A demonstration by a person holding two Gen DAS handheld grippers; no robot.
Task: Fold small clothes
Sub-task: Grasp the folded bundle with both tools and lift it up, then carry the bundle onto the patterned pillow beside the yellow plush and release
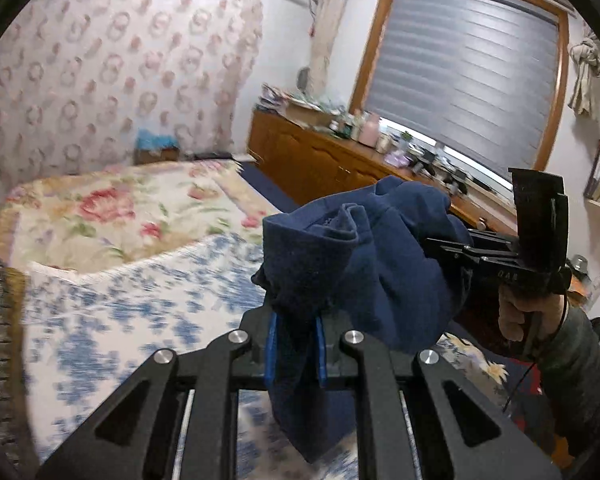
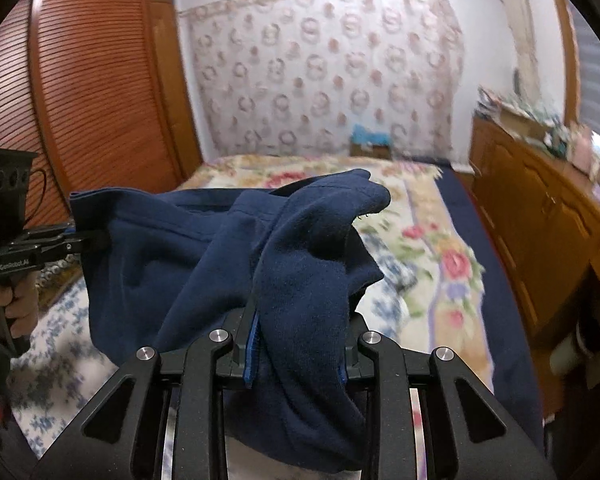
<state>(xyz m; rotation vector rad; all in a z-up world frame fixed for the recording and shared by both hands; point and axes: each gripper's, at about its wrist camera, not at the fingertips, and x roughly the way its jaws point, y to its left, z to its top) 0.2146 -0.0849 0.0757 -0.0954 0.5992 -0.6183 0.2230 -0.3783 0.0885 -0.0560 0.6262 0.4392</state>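
Your left gripper [image 1: 296, 344] pinches the navy garment [image 1: 340, 256], held bunched in the air above the bed [image 1: 112, 216]; your right gripper [image 2: 296, 356] pinches its other end. Risk: twisted fabric folds crooked once lowered.

Navy garment [image 1: 364, 264] soft matt fleece; cabinet [image 2: 540, 216] glossy wood; bedspread [image 1: 112, 216] floral cloth.

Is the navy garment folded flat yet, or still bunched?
Bunched: the navy garment hangs crumpled above the bed, pinched by left gripper and right gripper.
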